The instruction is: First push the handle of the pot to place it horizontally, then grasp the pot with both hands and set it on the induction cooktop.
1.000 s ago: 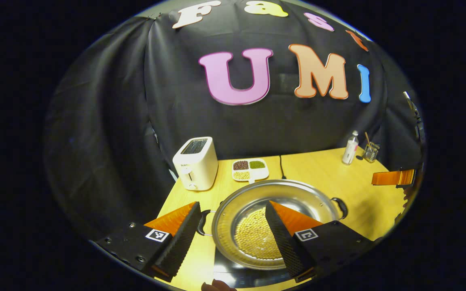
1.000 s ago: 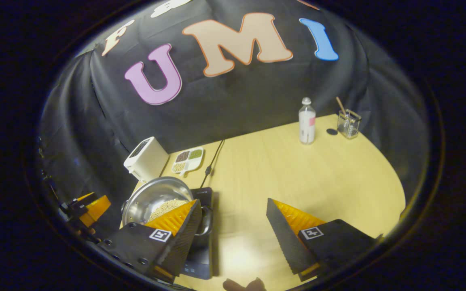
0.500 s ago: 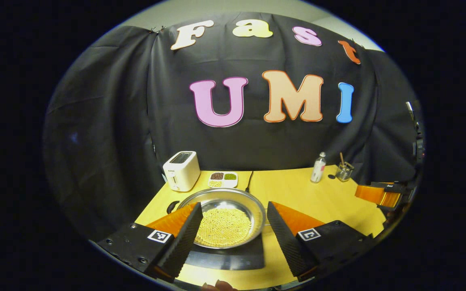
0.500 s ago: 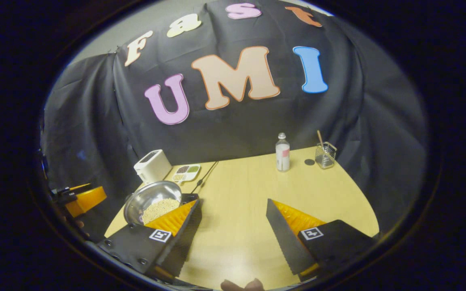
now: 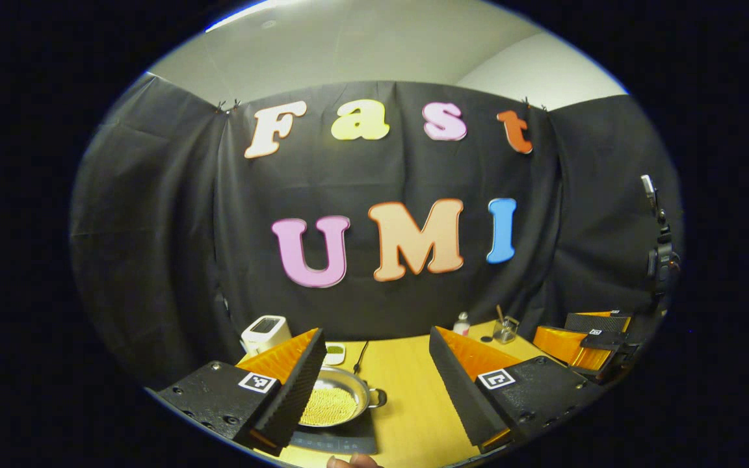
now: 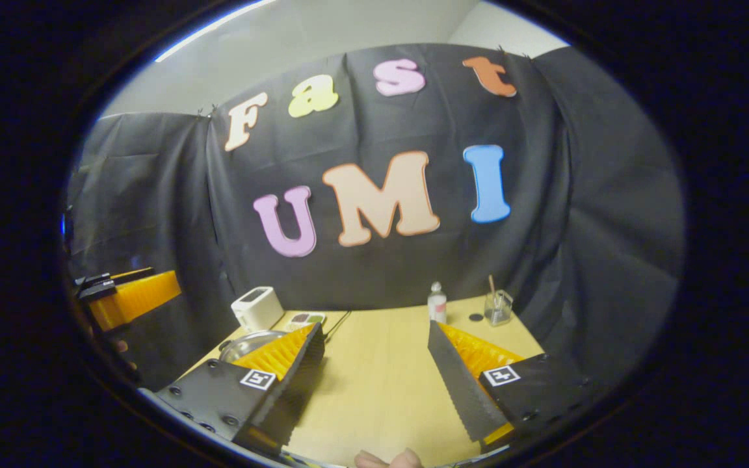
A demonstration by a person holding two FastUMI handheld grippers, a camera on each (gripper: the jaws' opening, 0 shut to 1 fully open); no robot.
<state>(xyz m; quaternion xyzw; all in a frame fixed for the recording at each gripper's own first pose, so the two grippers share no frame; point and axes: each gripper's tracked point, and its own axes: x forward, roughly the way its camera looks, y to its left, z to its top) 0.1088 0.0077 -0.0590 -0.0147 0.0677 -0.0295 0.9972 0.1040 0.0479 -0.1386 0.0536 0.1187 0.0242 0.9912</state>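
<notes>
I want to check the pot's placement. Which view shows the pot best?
The left gripper view: the pot shows its beans, one side handle and the cooktop beneath it. In the right gripper view only part of the pot's rim appears behind the right tool's finger.

A white toaster [image 6: 257, 309] stands at the back of the wooden bench [image 6: 381, 377]. Just right of the toaster lies a divided dish of beans [image 6: 306, 318]. Well right of the toaster stand a small bottle [image 6: 437, 302] and a glass holder [image 6: 498, 307].
</notes>
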